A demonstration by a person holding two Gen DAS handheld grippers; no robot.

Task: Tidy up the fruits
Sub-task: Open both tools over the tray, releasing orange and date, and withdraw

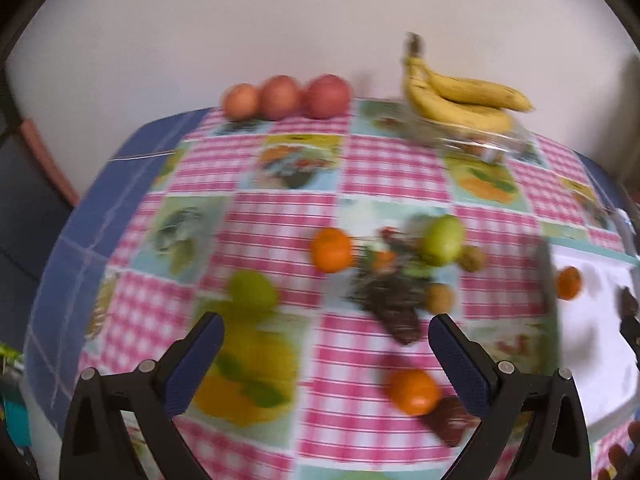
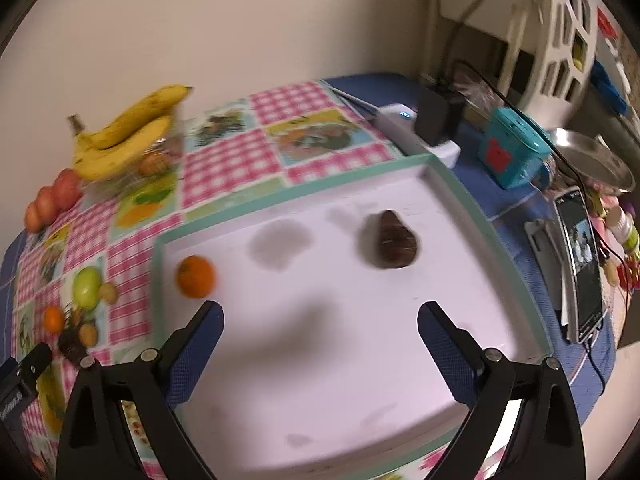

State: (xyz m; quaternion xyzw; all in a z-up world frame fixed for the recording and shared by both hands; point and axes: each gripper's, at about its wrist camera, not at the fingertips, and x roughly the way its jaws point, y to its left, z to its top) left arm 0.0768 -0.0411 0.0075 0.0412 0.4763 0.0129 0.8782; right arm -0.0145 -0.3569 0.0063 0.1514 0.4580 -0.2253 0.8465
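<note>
Motion blur softens the whole left wrist view, so the printed pictures on the checked tablecloth (image 1: 280, 220) and the small fruit are hard to make out, and the tray (image 1: 592, 344) is cut off at the right edge there. In the right wrist view the tray (image 2: 320, 360), white with a pale green rim, fills the middle; its near edge is hidden behind the gripper. No writing on the phone (image 2: 580, 264) or the teal box (image 2: 516, 152) beside the tray can be read.

The bananas (image 1: 456, 96) lie on a clear dish (image 1: 492, 140) at the far side of the table, well away from both grippers, with three red apples (image 1: 288, 96) in a row to their left against the wall.

The left gripper (image 1: 326, 334) has its jaws wide apart and holds nothing. A green fruit (image 1: 254, 290) sits just beyond its left finger, an orange (image 1: 414, 392) lies between the fingers near the right one, and a second orange (image 1: 332, 250) and another green fruit (image 1: 442, 240) lie farther out.

The right gripper (image 2: 320, 322) is also spread open and empty, above the tray. An orange (image 2: 196, 276) rests on the tray just beyond its left finger, and a dark brown fruit (image 2: 390, 240) sits farther in, ahead of the right finger.
</note>
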